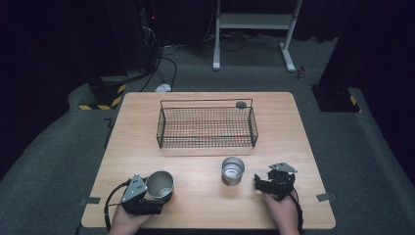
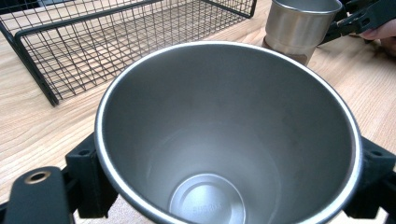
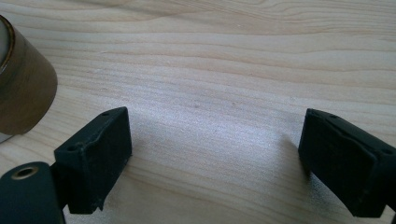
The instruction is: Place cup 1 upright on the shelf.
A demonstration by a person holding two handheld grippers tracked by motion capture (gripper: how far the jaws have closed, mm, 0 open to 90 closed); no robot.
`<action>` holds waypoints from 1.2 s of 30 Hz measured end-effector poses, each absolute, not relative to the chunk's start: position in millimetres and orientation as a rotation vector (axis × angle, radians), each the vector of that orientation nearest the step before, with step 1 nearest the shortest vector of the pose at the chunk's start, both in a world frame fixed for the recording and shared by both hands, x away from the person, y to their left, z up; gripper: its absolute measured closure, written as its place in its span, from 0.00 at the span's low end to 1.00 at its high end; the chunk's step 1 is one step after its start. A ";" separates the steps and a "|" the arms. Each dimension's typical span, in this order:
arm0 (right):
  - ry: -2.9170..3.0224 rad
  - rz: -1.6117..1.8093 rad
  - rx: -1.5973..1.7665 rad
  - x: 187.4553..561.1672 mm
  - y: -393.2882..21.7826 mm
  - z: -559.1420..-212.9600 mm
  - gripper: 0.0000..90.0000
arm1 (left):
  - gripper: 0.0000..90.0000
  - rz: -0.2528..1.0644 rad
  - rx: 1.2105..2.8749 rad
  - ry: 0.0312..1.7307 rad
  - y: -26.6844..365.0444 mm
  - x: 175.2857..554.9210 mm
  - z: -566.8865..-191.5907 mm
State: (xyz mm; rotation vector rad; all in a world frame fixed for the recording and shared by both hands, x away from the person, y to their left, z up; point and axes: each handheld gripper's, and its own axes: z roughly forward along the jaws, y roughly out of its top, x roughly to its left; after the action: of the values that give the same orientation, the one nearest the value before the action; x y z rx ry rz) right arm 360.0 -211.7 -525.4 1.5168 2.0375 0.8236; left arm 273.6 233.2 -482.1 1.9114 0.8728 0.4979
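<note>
Two steel cups point(image 1: 160, 185), one pinched by left gripper point(image 1: 155, 192), right gripper point(image 1: 268, 182) spread, one wire basket point(image 1: 207, 127)

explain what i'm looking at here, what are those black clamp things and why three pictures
A person sits at a wooden table with a hand-held clamp tool in each hand. The high view looks down from above; each of the other two comes from a camera riding on one tool, looking along its black jaws. On the table are a black wire basket and two steel cups. The left gripper is closed on the near cup, its pads pressed against both sides. The right gripper stands open over bare wood, holding nothing, with the other cup just beside it.
</note>
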 end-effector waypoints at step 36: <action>2.037 0.823 1.517 360.1 -211.7 -525.4 0.10 | 0.15 0.519 1.884 0.895 238.3 274.3 -479.8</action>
State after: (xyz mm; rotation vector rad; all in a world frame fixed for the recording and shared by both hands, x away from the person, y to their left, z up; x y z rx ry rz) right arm 360.1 -211.7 -525.4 1.5169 2.0373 0.8234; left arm 274.3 238.3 -479.8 1.8841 0.8953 0.5186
